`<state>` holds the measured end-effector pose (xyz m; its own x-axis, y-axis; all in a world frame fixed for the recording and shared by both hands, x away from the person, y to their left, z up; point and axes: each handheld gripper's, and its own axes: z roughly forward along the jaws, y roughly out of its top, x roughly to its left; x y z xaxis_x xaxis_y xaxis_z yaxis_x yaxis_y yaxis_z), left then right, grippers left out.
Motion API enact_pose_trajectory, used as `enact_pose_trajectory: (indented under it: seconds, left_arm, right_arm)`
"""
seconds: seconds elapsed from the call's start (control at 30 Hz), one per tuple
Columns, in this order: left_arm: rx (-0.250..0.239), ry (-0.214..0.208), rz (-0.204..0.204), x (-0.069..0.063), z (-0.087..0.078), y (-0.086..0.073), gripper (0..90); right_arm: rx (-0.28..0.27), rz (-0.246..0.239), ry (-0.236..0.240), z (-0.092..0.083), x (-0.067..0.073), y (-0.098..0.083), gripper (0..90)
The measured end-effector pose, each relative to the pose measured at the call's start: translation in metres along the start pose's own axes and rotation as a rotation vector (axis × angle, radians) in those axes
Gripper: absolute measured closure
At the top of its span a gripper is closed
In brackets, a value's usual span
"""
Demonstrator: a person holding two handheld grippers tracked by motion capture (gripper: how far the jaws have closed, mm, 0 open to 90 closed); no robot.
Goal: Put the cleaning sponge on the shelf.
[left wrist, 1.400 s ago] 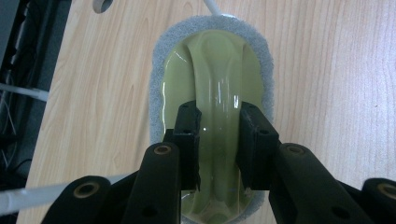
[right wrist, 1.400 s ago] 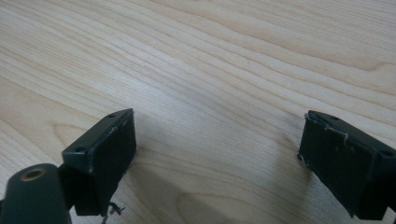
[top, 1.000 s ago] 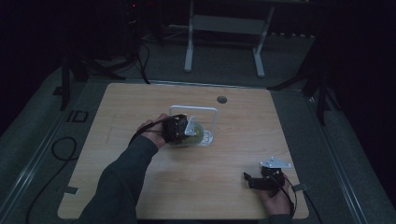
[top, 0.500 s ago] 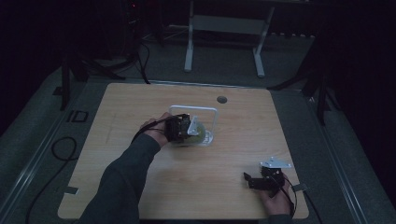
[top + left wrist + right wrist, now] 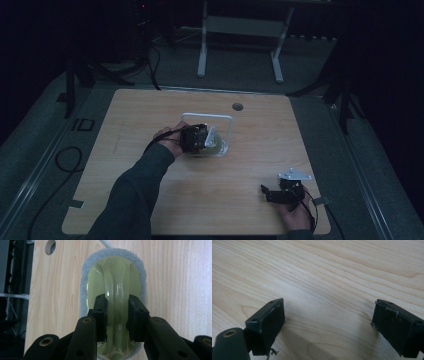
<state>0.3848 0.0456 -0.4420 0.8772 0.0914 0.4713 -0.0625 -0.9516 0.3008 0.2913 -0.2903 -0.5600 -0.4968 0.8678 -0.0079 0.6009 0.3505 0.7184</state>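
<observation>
The left tool (image 5: 212, 139) sits near the middle of the light wooden table (image 5: 130, 165), held in the person's left hand (image 5: 170, 141), whose dark sleeve (image 5: 132, 192) reaches up from the bottom edge of the high view. In the left gripper view the left tool (image 5: 117, 312) has its two black jaws closed against the raised central ridge of a yellow-green scrubber (image 5: 113, 285), one jaw on each side of that glossy handle, so it is clamped on it. The scrubber is an oval piece with a grey sponge rim (image 5: 85, 272) running around its edge, and it lies flat on the table, its long axis pointing away from the camera. In the high view the scrubber (image 5: 216, 146) shows as a pale patch just under the tool, close beside a white wire frame (image 5: 220, 118) that stands on the table behind it. A round hole (image 5: 237, 106) is cut into the table farther back. The right tool (image 5: 266, 191) rests low near the front right corner of the table, well apart from the scrubber, held in the right hand (image 5: 295, 217). In the right gripper view the right tool (image 5: 328, 322) has its jaws standing wide apart with bare wood grain between them, gripping nothing.
</observation>
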Motion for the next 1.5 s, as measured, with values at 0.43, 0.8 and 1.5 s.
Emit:
enact_pose_trajectory:
  seconds: [0.43, 0.8, 1.5]
  left_arm:
    - [-0.001, -0.002, 0.049, 0.002, 0.005, 0.011, 71.7]
    - [-0.008, -0.004, 0.076, 0.003, 0.007, 0.009, 71.7]
    - [0.018, 0.002, 0.098, 0.004, 0.022, 0.008, 71.6]
  right_arm:
    - [0.001, -0.001, 0.002, 0.0, 0.0, 0.0, 10.6]
    - [0.001, 0.0, 0.001, 0.0, 0.001, 0.0, 10.6]
    - [0.001, 0.0, 0.001, 0.0, 0.001, 0.0, 10.6]
